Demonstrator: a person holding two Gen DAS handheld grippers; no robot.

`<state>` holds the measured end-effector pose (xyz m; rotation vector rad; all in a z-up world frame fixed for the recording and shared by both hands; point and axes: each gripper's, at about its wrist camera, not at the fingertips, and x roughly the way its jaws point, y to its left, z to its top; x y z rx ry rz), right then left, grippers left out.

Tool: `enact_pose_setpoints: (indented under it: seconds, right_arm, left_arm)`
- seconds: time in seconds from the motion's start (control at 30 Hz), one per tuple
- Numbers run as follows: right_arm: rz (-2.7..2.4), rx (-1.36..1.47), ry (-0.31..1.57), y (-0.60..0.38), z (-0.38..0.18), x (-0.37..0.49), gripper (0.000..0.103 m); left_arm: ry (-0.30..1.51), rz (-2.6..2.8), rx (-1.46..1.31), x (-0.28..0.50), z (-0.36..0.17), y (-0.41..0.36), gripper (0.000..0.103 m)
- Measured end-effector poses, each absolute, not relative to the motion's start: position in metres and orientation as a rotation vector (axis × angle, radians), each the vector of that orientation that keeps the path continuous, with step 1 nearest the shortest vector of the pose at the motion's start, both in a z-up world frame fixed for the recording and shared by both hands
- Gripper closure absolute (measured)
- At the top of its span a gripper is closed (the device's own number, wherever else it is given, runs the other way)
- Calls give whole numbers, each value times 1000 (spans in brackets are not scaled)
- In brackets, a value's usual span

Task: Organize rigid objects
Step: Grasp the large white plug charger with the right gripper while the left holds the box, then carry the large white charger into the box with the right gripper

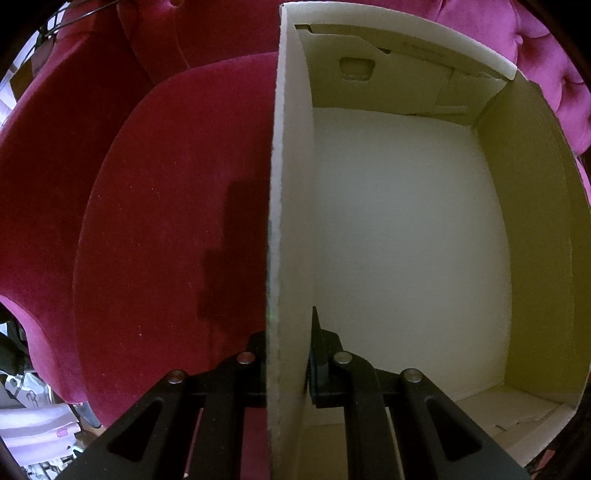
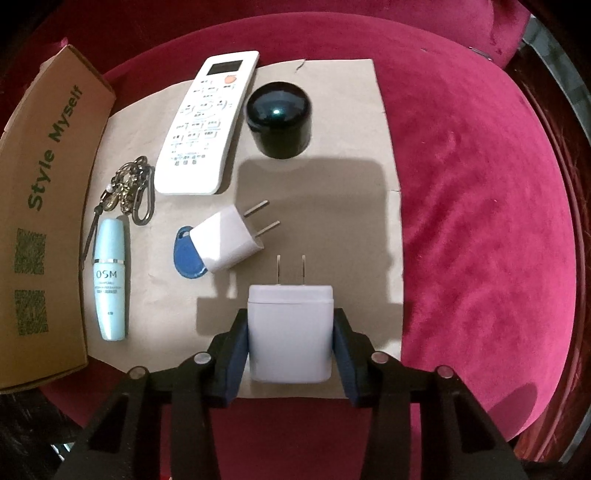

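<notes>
In the left wrist view my left gripper (image 1: 286, 354) is shut on the left wall (image 1: 290, 221) of an open cardboard box, one finger outside and one inside; the box interior (image 1: 406, 240) is white and holds nothing visible. In the right wrist view my right gripper (image 2: 290, 339) is shut on a large white plug charger (image 2: 290, 332), prongs pointing away. On the brown paper sheet (image 2: 332, 177) lie a smaller white charger (image 2: 229, 243), a blue key fob (image 2: 188, 256), a white remote (image 2: 207, 122), a black round jar (image 2: 279, 118), a keychain (image 2: 131, 190) and a light blue tube (image 2: 109, 280).
Everything rests on a red velvet seat (image 2: 480, 203). The box's outer side, printed "Style Myself" (image 2: 48, 206), stands along the left edge of the paper. The seat's cushioned back (image 1: 207, 33) rises behind the box.
</notes>
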<state>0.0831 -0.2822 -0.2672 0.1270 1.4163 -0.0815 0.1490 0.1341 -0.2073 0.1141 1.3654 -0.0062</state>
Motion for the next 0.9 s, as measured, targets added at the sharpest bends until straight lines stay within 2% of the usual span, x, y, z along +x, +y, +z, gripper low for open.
enact_pose_setpoints:
  seconds: [0.9]
  right_arm:
    - [-53,66,1343,-233,-186,90,58]
  left_arm:
    - [1370,-17,114,149,-216,137,93]
